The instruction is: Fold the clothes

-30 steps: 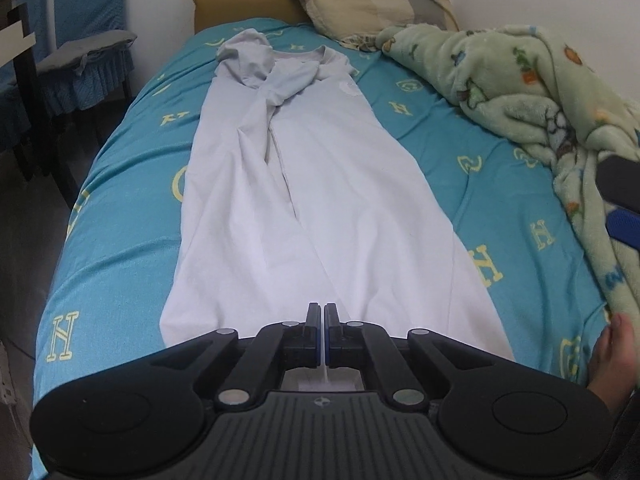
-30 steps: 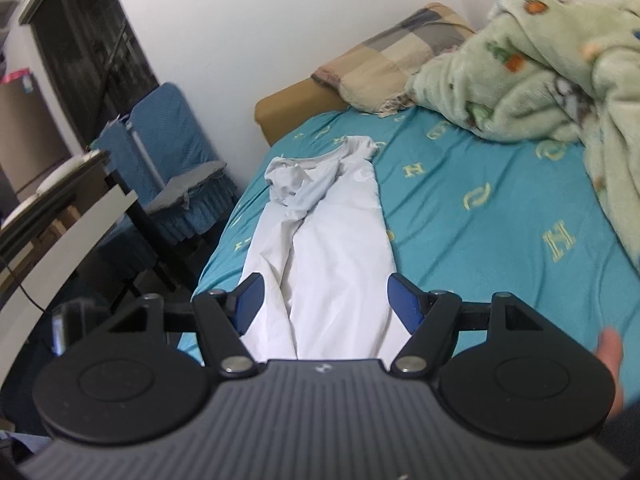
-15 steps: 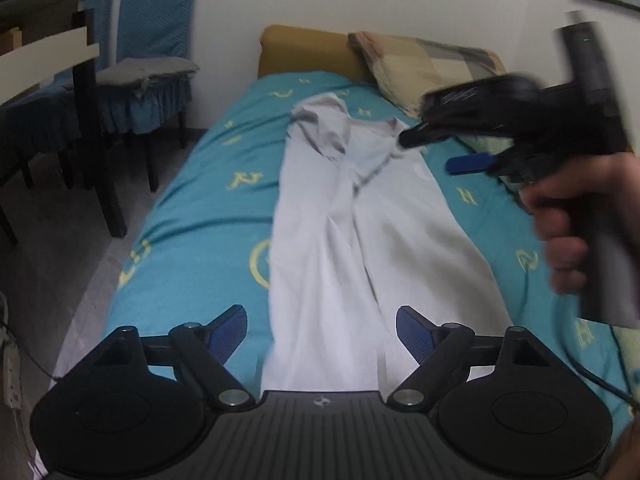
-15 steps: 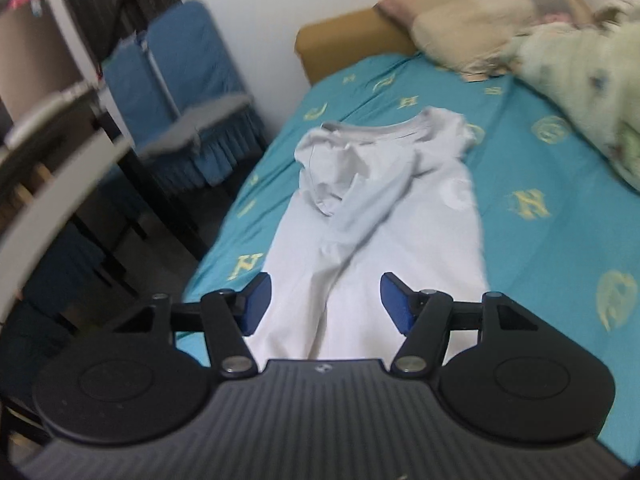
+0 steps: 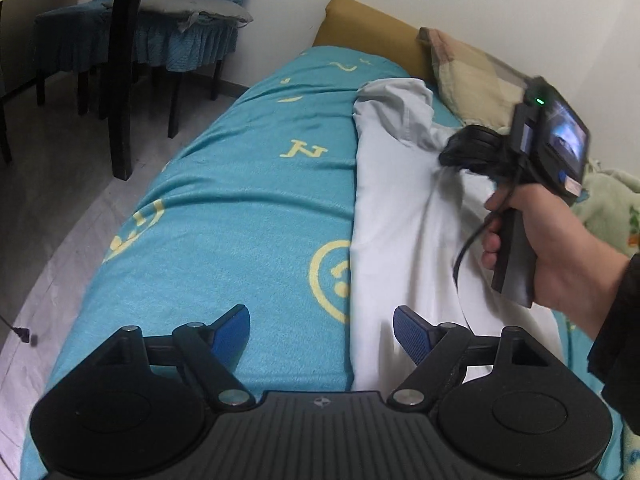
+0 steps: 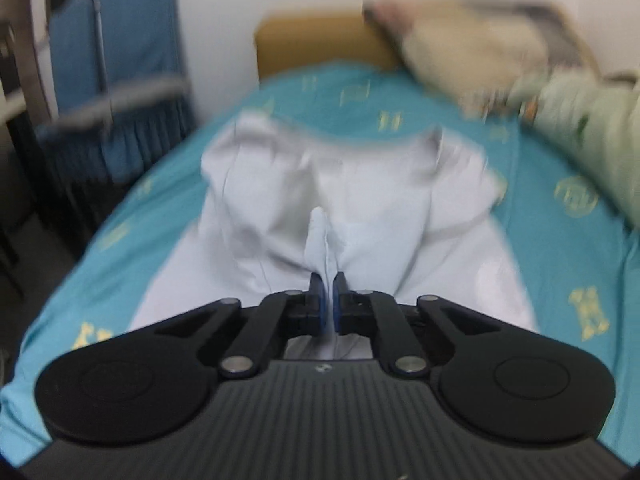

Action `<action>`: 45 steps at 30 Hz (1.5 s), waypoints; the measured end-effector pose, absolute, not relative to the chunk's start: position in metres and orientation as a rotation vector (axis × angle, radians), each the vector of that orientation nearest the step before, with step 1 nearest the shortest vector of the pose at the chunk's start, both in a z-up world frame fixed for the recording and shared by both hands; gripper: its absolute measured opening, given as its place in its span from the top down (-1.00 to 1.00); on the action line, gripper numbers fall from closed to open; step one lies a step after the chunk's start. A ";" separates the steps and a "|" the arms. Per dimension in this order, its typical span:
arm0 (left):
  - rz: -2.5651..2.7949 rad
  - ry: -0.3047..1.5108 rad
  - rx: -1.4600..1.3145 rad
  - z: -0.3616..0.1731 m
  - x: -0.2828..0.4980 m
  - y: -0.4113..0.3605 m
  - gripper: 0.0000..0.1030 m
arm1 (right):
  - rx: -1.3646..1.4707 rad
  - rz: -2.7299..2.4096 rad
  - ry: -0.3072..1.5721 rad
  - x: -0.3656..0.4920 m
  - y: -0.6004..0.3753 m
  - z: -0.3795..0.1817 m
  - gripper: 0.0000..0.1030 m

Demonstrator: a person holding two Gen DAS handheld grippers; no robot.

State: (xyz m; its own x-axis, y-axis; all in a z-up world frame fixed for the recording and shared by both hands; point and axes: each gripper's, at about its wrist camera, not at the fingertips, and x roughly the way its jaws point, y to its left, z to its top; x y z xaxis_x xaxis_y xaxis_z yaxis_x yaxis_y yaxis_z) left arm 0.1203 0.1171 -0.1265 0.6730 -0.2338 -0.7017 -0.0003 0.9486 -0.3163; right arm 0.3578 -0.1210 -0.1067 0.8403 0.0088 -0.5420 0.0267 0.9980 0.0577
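Note:
A pale grey garment (image 5: pixel 400 220) lies lengthwise on the teal bedspread (image 5: pixel 248 216), its bunched collar end toward the headboard. My left gripper (image 5: pixel 322 330) hangs open above the garment's left edge, with nothing between its blue pads. In the left wrist view a hand holds my right gripper (image 5: pixel 456 154) low over the garment's upper part. The right wrist view is blurred, but there my right gripper (image 6: pixel 329 294) is shut on a raised ridge of the grey garment (image 6: pixel 360 208) near its middle seam.
A tan headboard (image 5: pixel 368 36) and a checked pillow (image 5: pixel 468 76) are at the far end. A green fleece blanket (image 5: pixel 608 208) is heaped at the right. Blue-covered chairs (image 5: pixel 180 20) and a dark table leg (image 5: pixel 120 80) stand on the floor to the left.
My left gripper let go of the hem, opened and swung left along the bed's side. My right gripper moved forward to the garment's upper part and shut on a fold.

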 end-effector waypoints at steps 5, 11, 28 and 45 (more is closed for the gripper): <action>-0.159 0.826 -0.271 -0.127 0.120 0.110 -0.57 | 0.115 -0.143 0.545 0.356 -0.159 -0.105 0.82; -0.172 0.854 -0.292 -0.127 0.118 0.108 -0.56 | 0.149 -0.082 0.610 0.318 -0.185 -0.092 0.18; -0.230 1.039 -0.351 -0.121 0.071 0.101 -0.42 | 0.759 -0.097 0.831 -0.008 -0.239 -0.075 -0.49; -0.197 1.228 -0.485 -0.118 0.011 0.108 0.80 | 0.812 -0.119 1.007 -0.021 -0.237 -0.117 0.00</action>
State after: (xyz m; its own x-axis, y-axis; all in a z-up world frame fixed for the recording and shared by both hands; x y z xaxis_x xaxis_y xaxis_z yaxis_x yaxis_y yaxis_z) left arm 0.0109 0.1081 -0.1182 0.3350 -0.3995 -0.8533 -0.1130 0.8821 -0.4573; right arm -0.0211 -0.2371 -0.1172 0.5538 0.2661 -0.7890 0.4432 0.7080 0.5499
